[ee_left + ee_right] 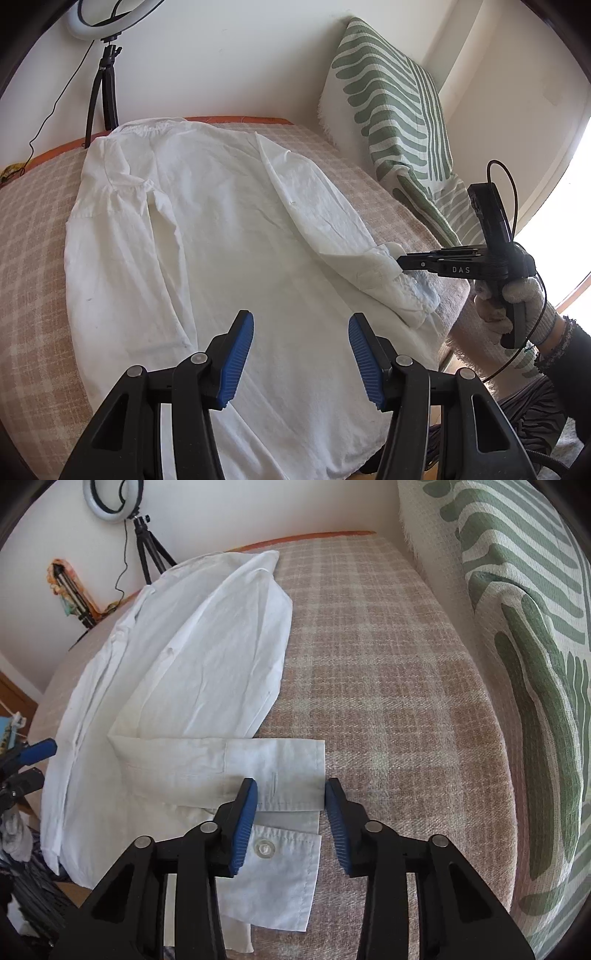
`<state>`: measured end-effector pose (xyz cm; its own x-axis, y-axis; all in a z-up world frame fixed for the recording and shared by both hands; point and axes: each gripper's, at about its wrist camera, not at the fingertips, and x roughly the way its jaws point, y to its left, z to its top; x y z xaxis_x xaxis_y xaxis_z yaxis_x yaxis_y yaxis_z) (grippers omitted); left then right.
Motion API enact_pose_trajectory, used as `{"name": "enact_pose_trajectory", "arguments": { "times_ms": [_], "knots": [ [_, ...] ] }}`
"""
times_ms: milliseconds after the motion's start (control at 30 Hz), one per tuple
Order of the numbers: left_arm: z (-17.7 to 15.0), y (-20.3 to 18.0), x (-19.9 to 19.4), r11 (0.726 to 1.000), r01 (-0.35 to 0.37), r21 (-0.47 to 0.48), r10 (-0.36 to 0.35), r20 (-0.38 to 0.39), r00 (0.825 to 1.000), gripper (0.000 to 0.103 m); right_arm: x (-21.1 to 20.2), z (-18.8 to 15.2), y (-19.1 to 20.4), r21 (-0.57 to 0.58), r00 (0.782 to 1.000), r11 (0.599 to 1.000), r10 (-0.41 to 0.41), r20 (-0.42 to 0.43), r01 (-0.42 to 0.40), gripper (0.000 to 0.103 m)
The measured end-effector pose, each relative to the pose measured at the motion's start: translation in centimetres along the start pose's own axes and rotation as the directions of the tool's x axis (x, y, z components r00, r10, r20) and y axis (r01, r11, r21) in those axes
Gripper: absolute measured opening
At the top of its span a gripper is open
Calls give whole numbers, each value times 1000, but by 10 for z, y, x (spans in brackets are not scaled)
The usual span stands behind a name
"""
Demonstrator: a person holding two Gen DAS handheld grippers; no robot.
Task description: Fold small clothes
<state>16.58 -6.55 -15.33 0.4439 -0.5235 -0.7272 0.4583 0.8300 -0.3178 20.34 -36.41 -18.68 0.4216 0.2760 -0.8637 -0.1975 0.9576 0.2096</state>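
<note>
A white shirt (221,221) lies spread flat on a plaid bed cover (29,258). My left gripper (301,318) hovers open over the shirt's near part with nothing between its blue pads. One sleeve (325,214) is folded across the body. In the right wrist view its cuff (280,768) lies flat between the parted fingers of my right gripper (291,788), which straddle it from above. A second cuff with a clear button (264,849) lies just beneath. The right gripper (400,263) is seen side-on at that cuff, held by a gloved hand (524,299).
A green-and-white striped cushion (399,110) leans on the wall along the bed's right side (535,664). A ring light on a black tripod (105,85) stands behind the bed's far edge. Bare plaid cover (388,701) stretches right of the shirt.
</note>
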Motion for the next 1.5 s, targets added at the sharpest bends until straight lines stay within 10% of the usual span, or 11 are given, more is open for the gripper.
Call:
{"name": "enact_pose_trajectory", "arguments": {
  "times_ms": [433,700,1033,1500],
  "knots": [
    [6,7,-22,999,-5,-39,7,65,998,56,-89,-24,101,-324,968,946,54,246,30,3],
    [-1,11,-30,998,-9,-60,13,71,997,56,-81,-65,158,-508,966,840,255,52,-194,29],
    [-30,-62,-16,995,-23,95,18,54,998,54,-78,-22,61,-128,961,973,211,176,-190,29],
    [-45,-179,87,968,23,250,-8,-59,998,62,-70,0,-35,162,971,978,95,220,-133,40]
  ]
}}
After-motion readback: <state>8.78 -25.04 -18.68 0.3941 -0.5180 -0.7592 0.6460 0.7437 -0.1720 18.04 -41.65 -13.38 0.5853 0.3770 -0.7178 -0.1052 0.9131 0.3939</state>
